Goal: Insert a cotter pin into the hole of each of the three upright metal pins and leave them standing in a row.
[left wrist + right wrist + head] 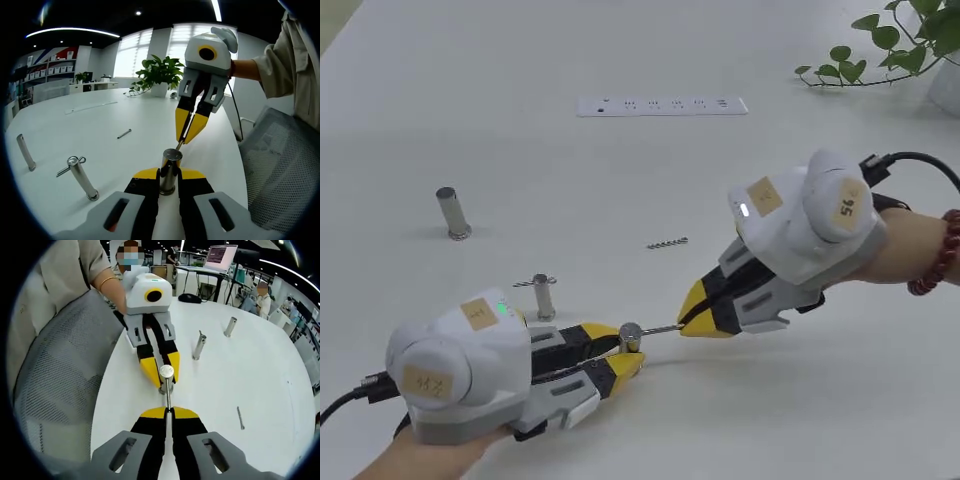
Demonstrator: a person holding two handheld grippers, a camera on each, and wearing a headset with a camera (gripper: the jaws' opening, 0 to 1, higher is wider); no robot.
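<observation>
While the left gripper (618, 358) clamps an upright metal pin (630, 336) between its jaws, the right gripper (695, 318) pinches a cotter pin (661, 329). Its tip meets the pin's head from 3 o'clock.

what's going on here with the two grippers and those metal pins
A person's left gripper has its fingers shut on an upright metal pin, while the right gripper holds a cotter pin with its tip at that pin's head; whether it has entered the hole is unclear. A second pin nearby already carries a cotter pin, a third pin stands bare farther off, and a spare cotter pin lies on the table.
</observation>
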